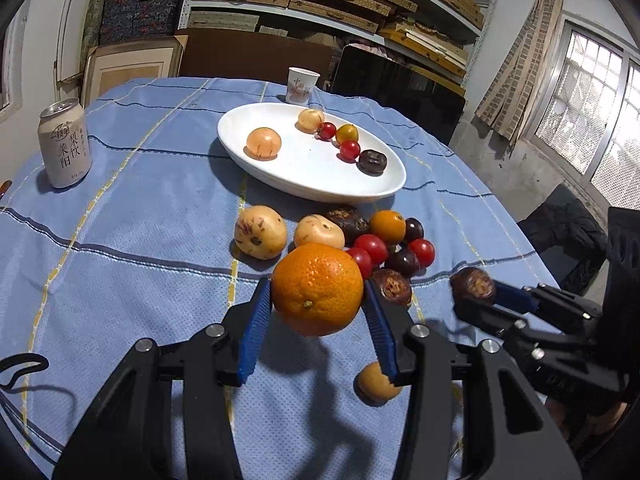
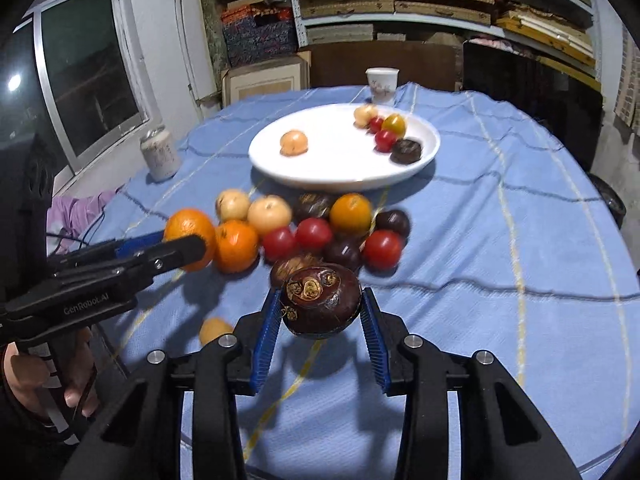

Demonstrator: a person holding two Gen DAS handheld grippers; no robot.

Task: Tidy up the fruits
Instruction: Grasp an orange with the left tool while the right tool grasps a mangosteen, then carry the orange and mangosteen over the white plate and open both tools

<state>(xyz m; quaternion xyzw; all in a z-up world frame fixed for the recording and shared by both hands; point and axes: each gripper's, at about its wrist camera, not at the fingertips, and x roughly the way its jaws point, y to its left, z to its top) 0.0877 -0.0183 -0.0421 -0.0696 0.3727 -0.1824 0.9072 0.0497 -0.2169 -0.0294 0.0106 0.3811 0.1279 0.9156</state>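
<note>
The left gripper [image 1: 318, 304] was clenched around a large orange [image 1: 317, 289] with dimpled skin, and the right gripper [image 2: 321, 312] was grasping a dark brown water chestnut [image 2: 321, 300], glossy and flattened; both fruits were lifted above the blue woven tablecloth [image 1: 120, 240]. In my judgement the task was only partly done. Six small round fruits lay on the smooth white oval plate [image 1: 304, 176], while a pile of about ten, mostly cherry tomatoes [image 1: 374, 246], waited just before it.

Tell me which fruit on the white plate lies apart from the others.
The pale orange fruit on the left part of the white plate; the other five cluster together along the right side.
</note>
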